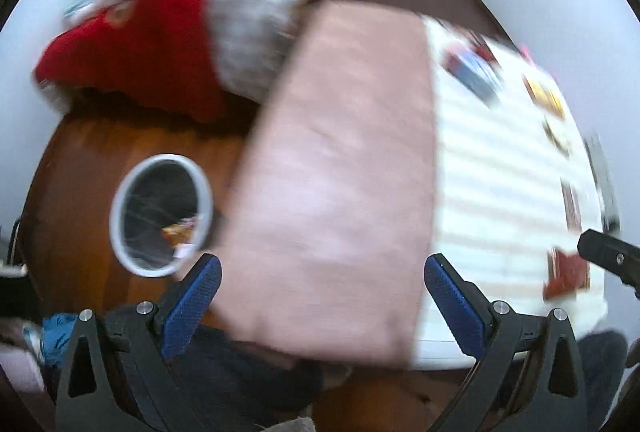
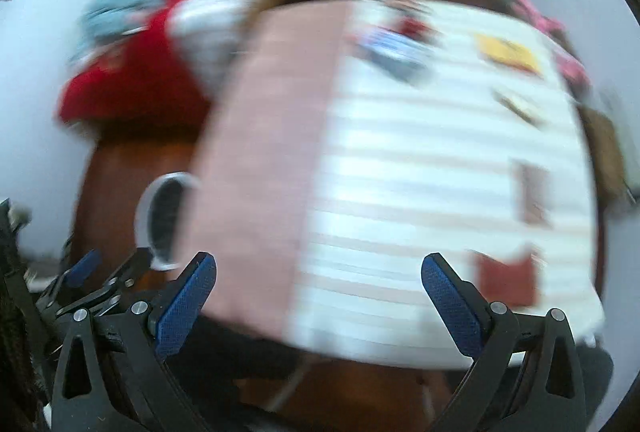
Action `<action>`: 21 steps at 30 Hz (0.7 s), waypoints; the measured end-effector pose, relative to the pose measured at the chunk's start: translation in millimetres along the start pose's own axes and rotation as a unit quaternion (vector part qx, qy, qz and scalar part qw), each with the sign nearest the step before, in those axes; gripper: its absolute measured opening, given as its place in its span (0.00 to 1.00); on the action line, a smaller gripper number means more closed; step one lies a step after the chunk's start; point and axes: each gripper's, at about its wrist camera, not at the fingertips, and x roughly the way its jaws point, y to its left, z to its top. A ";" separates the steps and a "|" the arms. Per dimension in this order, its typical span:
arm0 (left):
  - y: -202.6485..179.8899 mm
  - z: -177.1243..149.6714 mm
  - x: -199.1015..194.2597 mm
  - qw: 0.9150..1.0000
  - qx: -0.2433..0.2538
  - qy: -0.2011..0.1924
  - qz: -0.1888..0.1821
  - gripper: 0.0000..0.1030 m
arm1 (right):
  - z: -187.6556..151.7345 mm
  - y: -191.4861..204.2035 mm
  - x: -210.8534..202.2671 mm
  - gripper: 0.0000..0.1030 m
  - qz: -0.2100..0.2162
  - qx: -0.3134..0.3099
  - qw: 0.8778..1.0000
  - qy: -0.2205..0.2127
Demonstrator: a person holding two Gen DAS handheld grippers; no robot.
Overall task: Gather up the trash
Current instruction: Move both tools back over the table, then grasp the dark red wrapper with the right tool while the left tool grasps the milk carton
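Both views are motion-blurred. A white-rimmed bin (image 1: 160, 214) with a dark liner stands on the brown floor left of the bed; a wrapper (image 1: 178, 232) lies inside it. On the white striped bedsheet (image 1: 500, 172) lie several wrappers: a red one (image 1: 566, 278) near the front, a yellow one (image 1: 544, 96) and a blue one (image 1: 476, 72) further back. My left gripper (image 1: 322, 308) is open and empty above the pink bed edge. My right gripper (image 2: 320, 306) is open and empty over the bed, with the red wrapper (image 2: 506, 280) just right of it and the bin (image 2: 164, 220) to its left.
A pink blanket (image 1: 340, 172) covers the bed's left side. Red, grey-striped and teal bedding (image 1: 160, 44) is piled at the head. The bed sits in a corner of white walls. Dark clothing (image 1: 248, 376) lies on the floor below the bed edge. The right gripper's tip (image 1: 608, 252) shows at the edge.
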 end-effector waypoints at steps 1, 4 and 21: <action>-12.6 -1.2 8.7 1.000 0.012 0.011 -0.001 1.00 | -4.8 -28.2 6.2 1.00 -0.022 0.020 1.000 0.006; -50.9 -4.0 30.7 0.998 0.046 0.032 -0.002 1.00 | -16.7 -85.3 24.9 1.00 -0.056 0.058 0.996 0.027; -83.6 6.1 52.1 0.996 0.063 0.057 0.015 1.00 | -21.6 -143.0 81.2 0.55 -0.034 0.082 0.994 0.058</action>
